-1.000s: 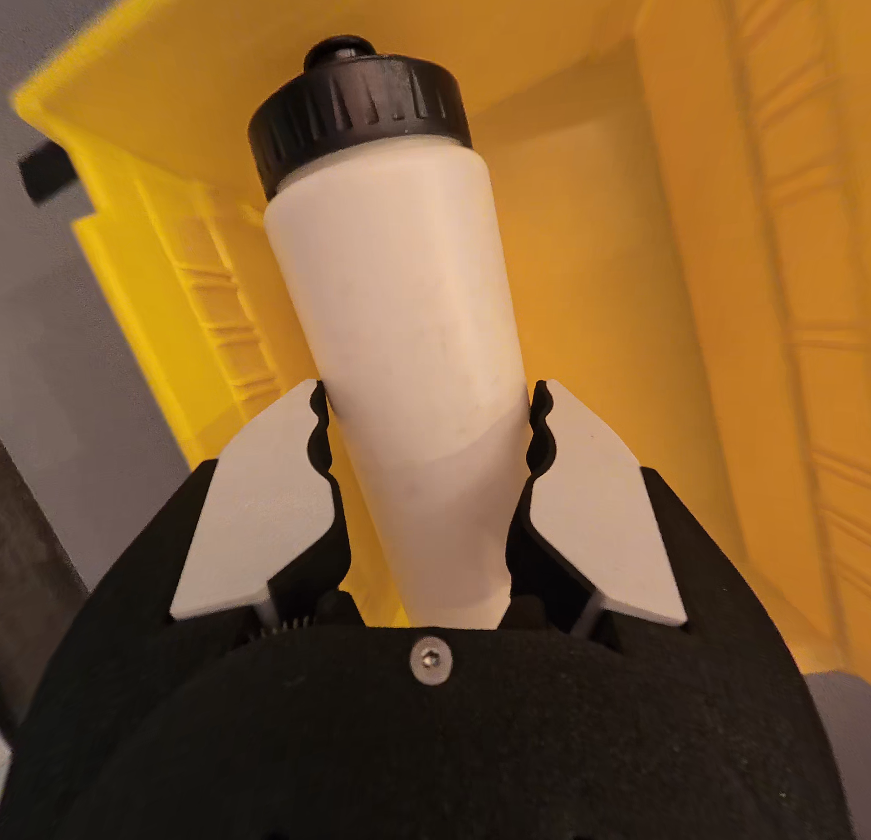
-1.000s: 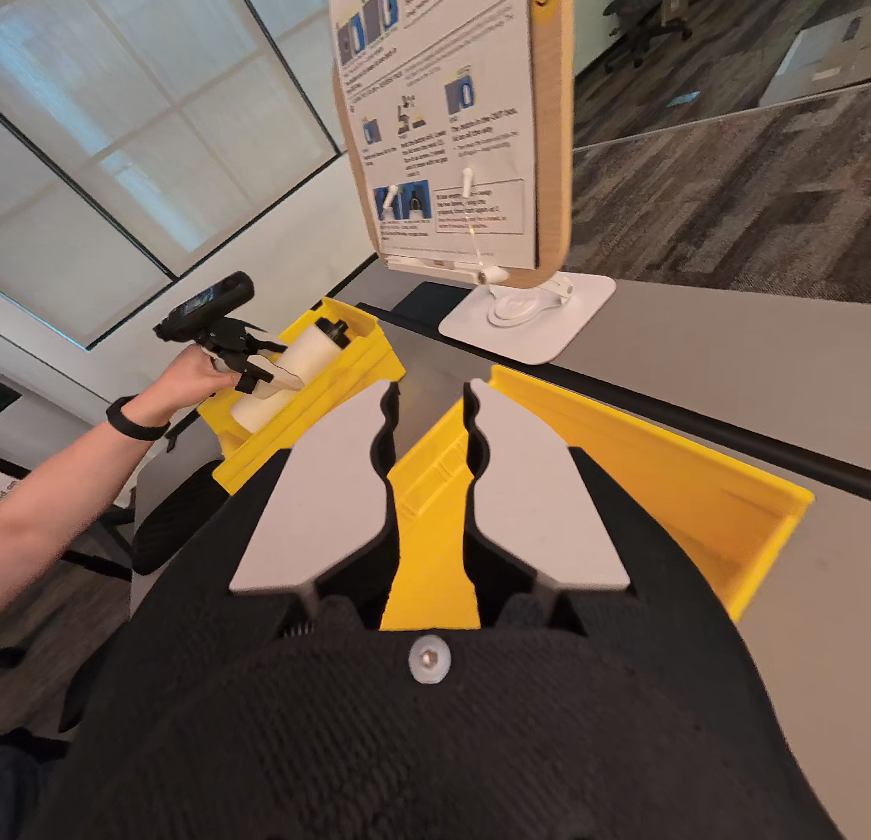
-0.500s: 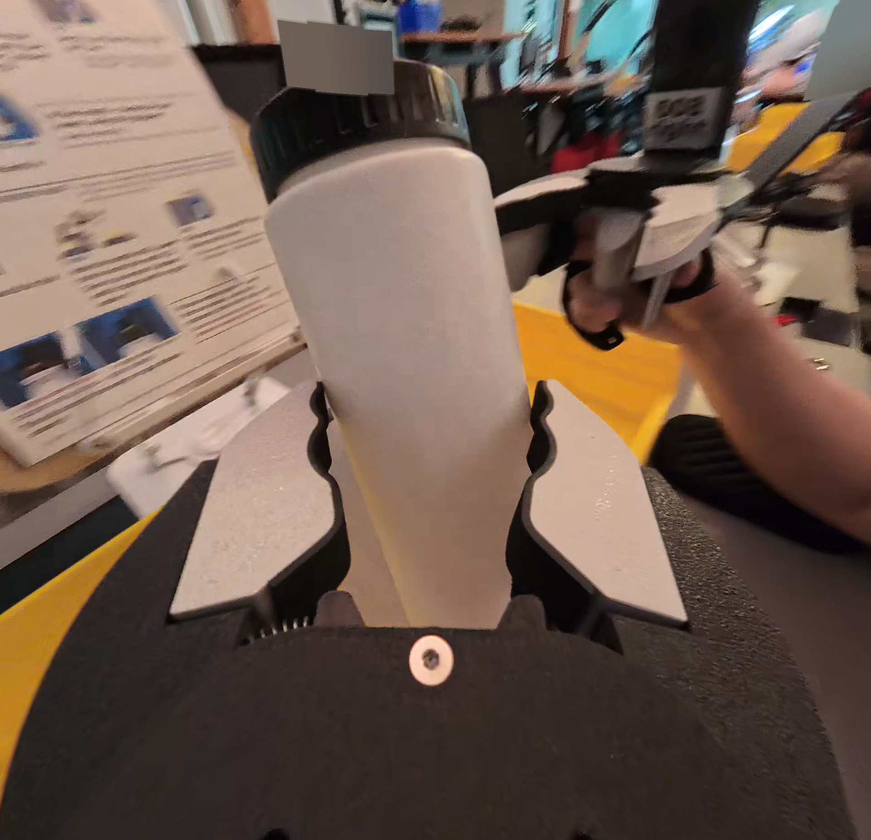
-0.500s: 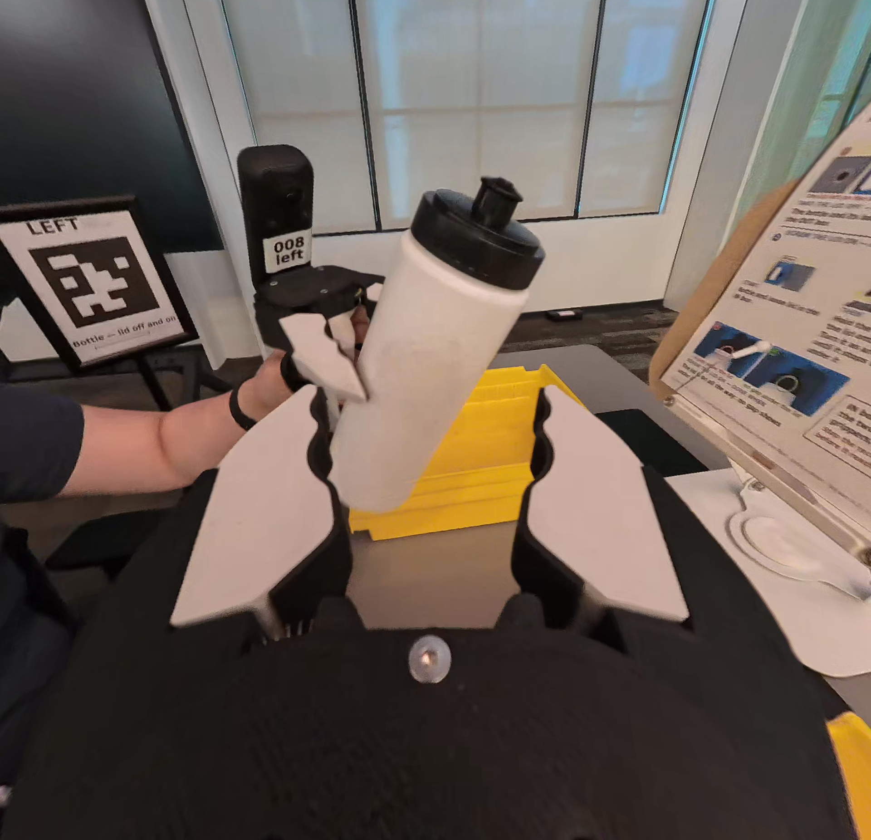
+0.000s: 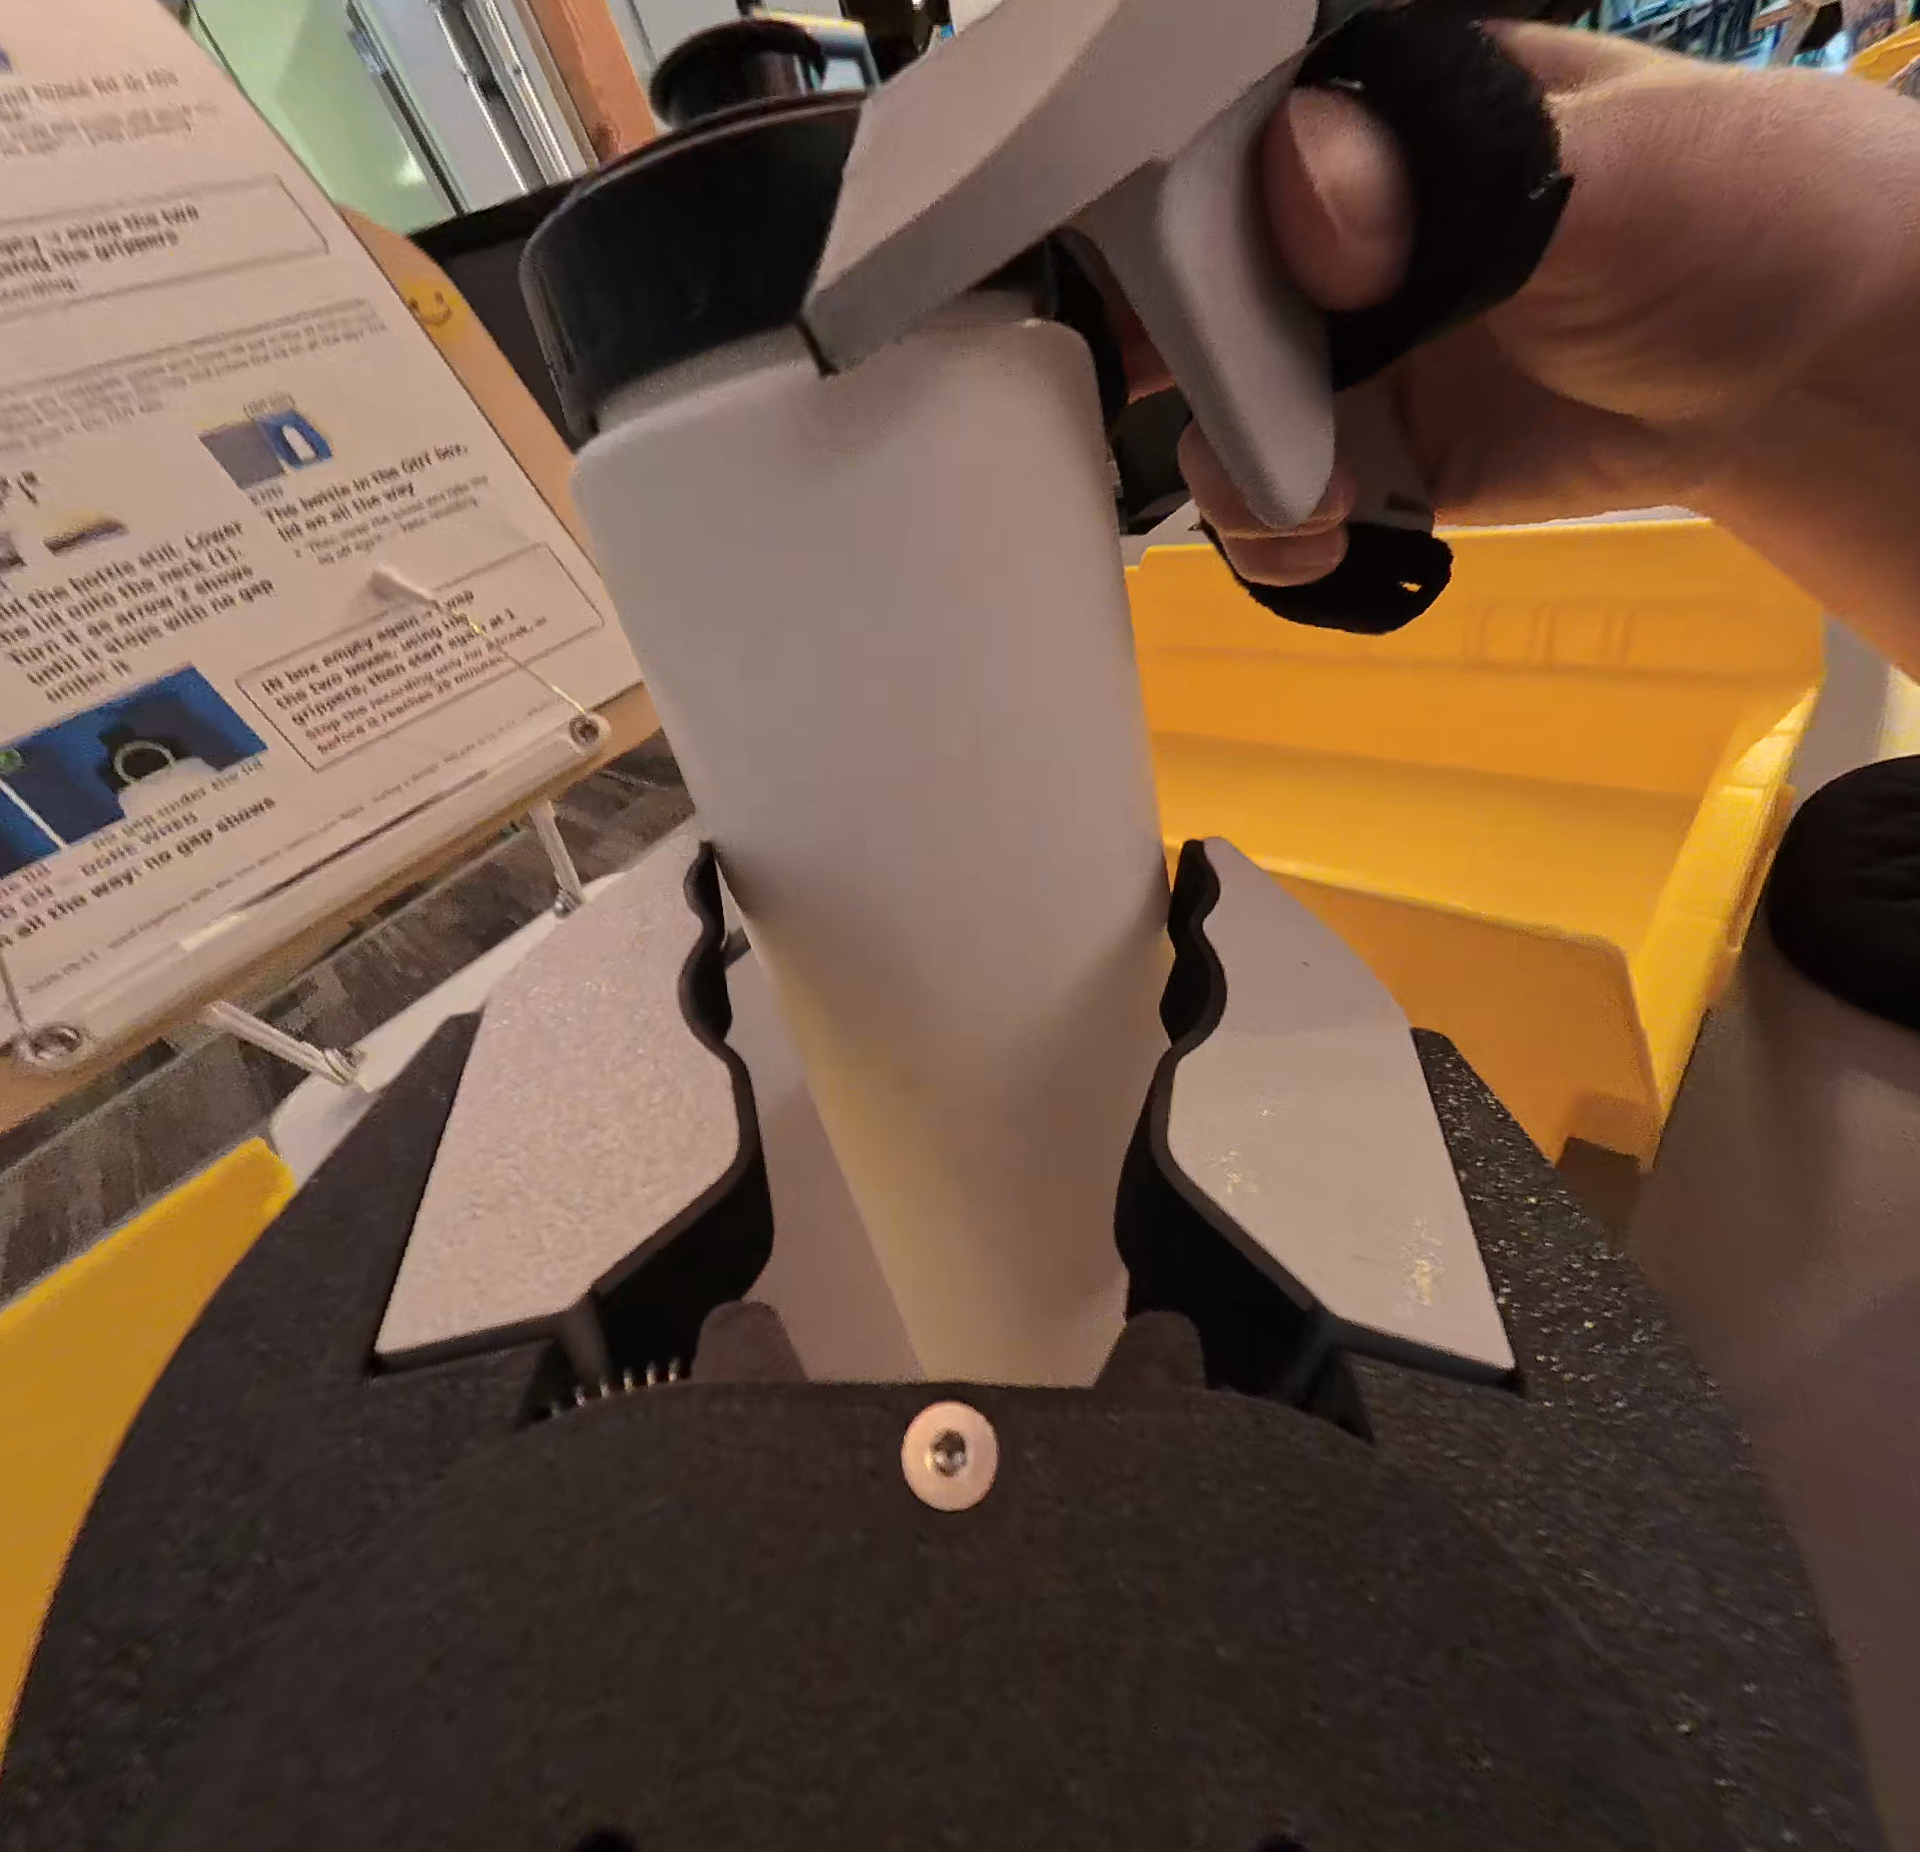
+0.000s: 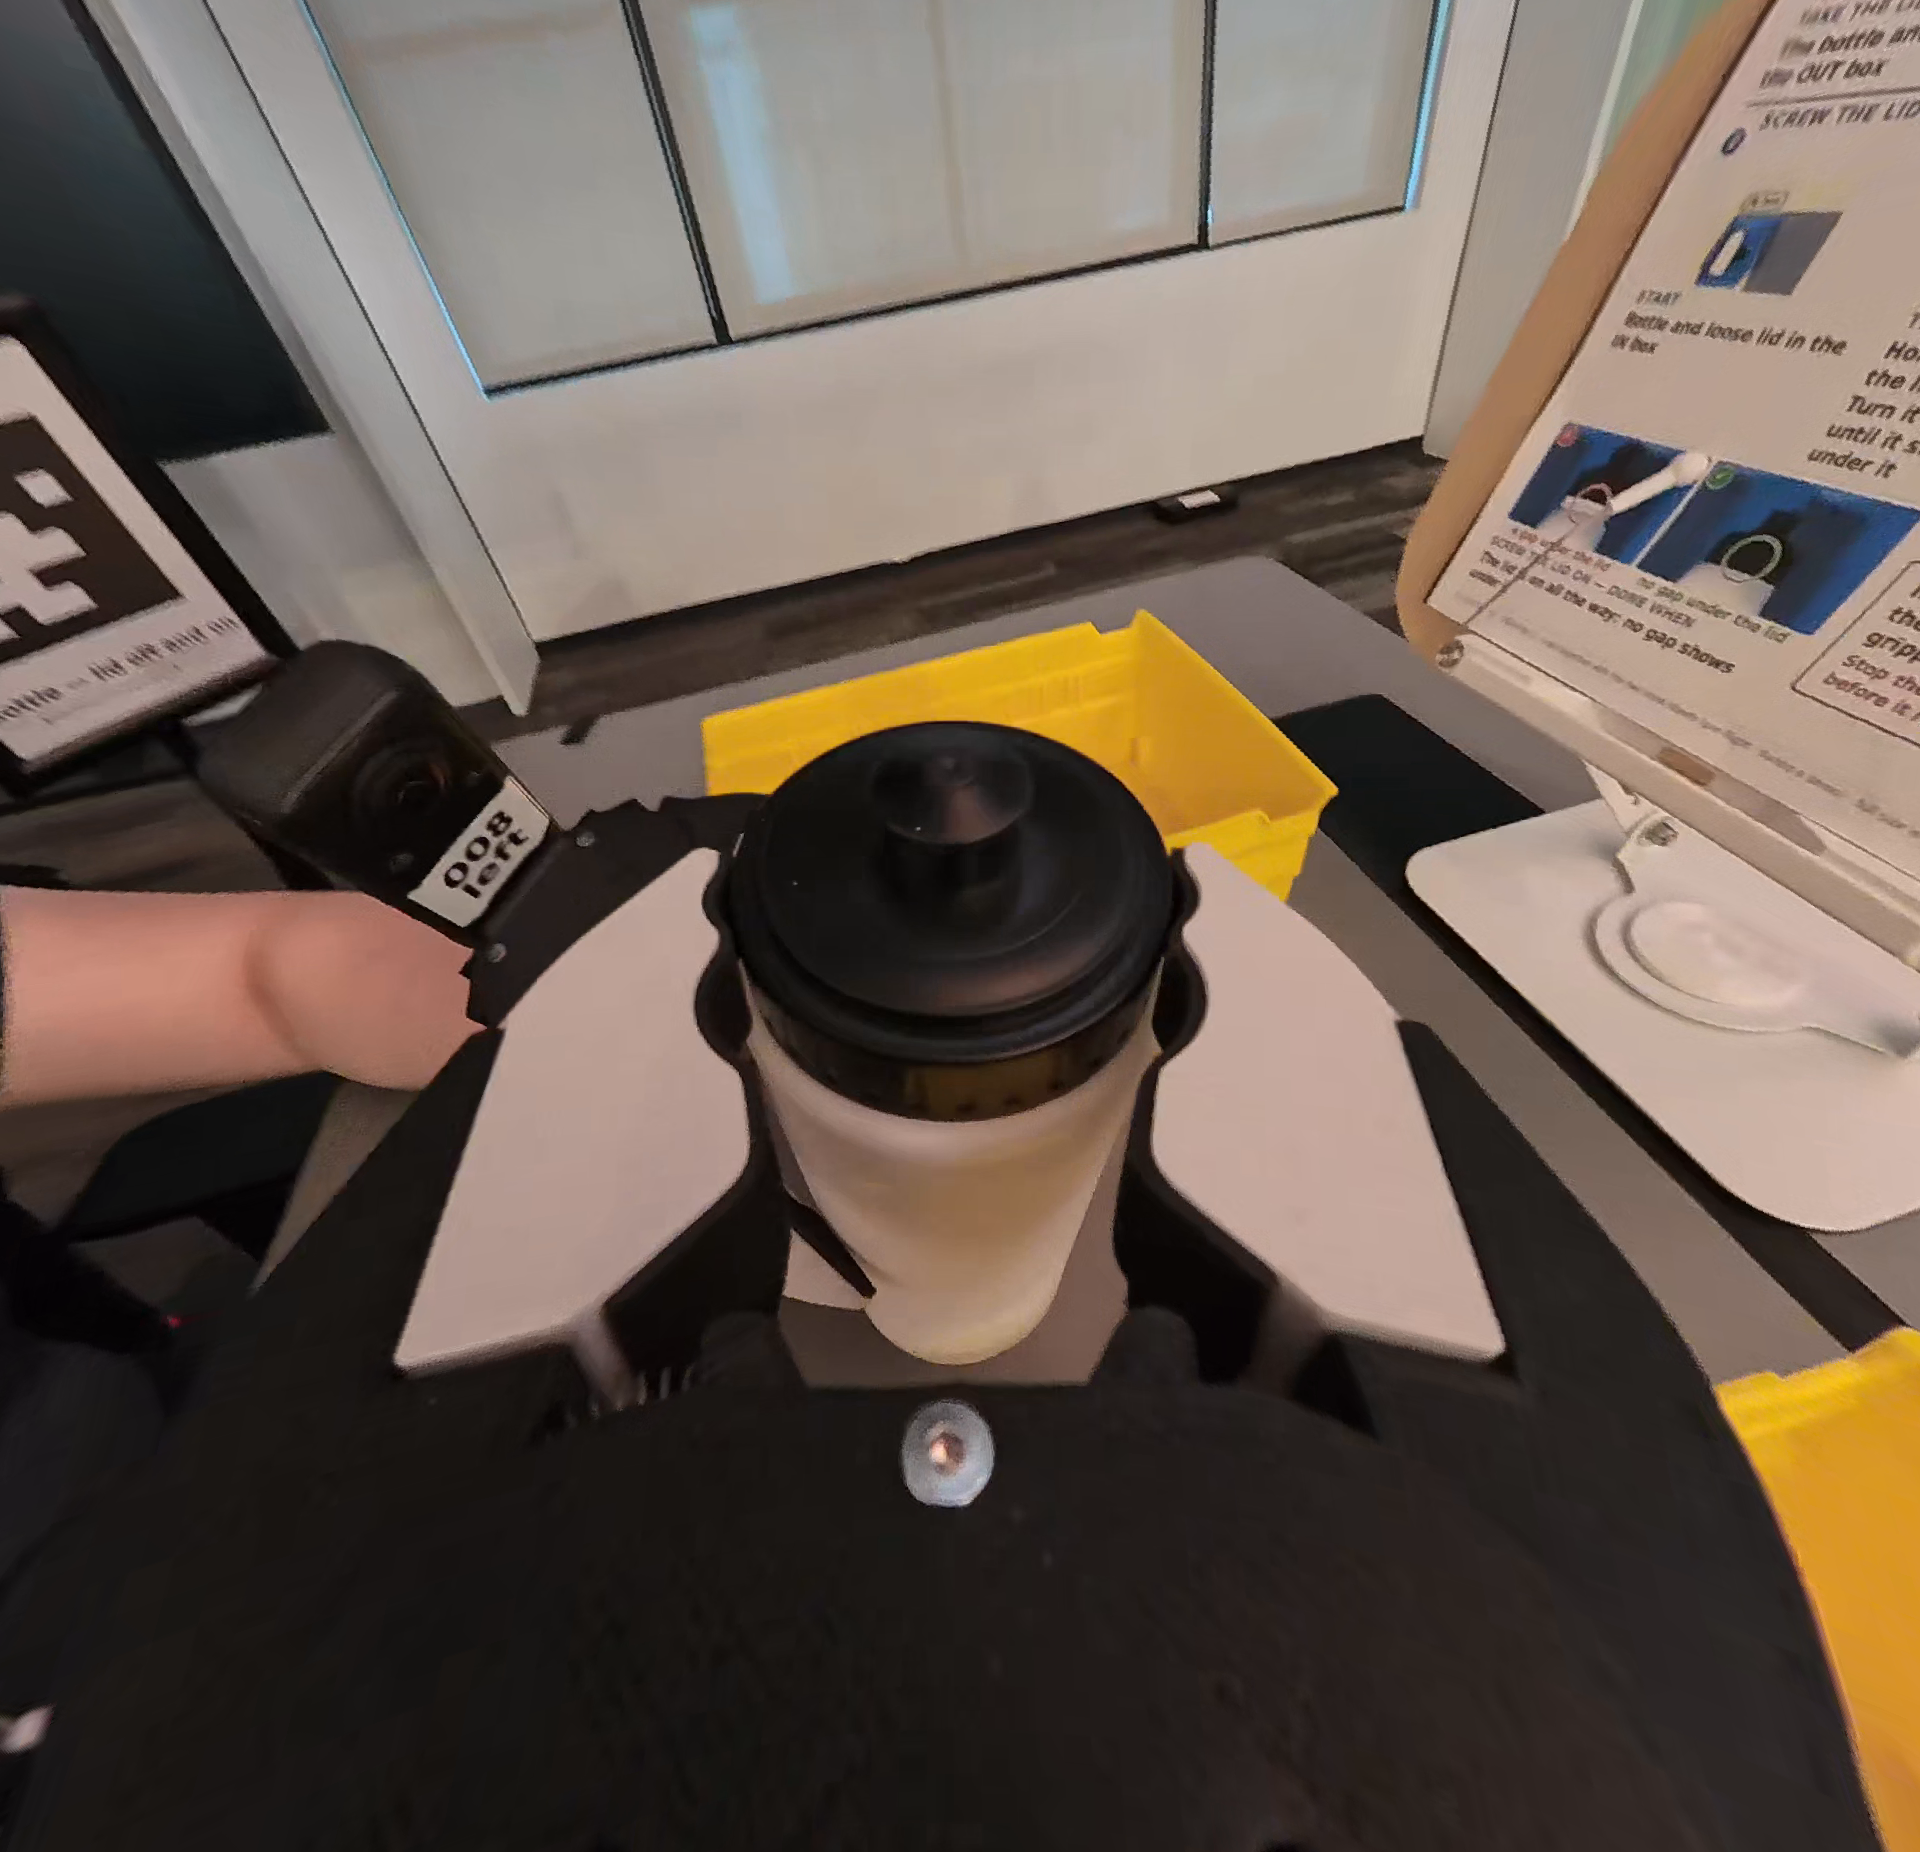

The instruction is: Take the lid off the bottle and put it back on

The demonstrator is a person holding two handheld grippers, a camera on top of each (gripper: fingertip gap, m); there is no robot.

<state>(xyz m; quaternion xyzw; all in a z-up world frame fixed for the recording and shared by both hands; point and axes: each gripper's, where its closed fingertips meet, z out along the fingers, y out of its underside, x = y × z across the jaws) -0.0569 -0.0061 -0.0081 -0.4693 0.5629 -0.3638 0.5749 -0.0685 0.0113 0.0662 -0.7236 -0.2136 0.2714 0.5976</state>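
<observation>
2 grippers meet on 1 white plastic bottle (image 5: 883, 763), centre frame. Left gripper (image 5: 940, 971) is clamped on its lower body; right gripper (image 6: 951, 929) flanks the ribbed black screw lid (image 6: 951, 929), fingers (image 6: 1278, 1106) beside it, contact unclear. Lid on: unscrewing looks imminent, needing a firm squeeze, then a twist. Yellow plastic bin (image 6: 1226, 763) sits behind.

The left gripper (image 5: 945, 981) is closed tight, one grey finger (image 5: 582, 1106) on each side of what it holds. The right gripper (image 6: 951, 929) comes in from above with its jaws on both sides of the top part; whether they squeeze is hard to tell. A bare hand (image 5: 1621, 275) grips its handle.
</observation>
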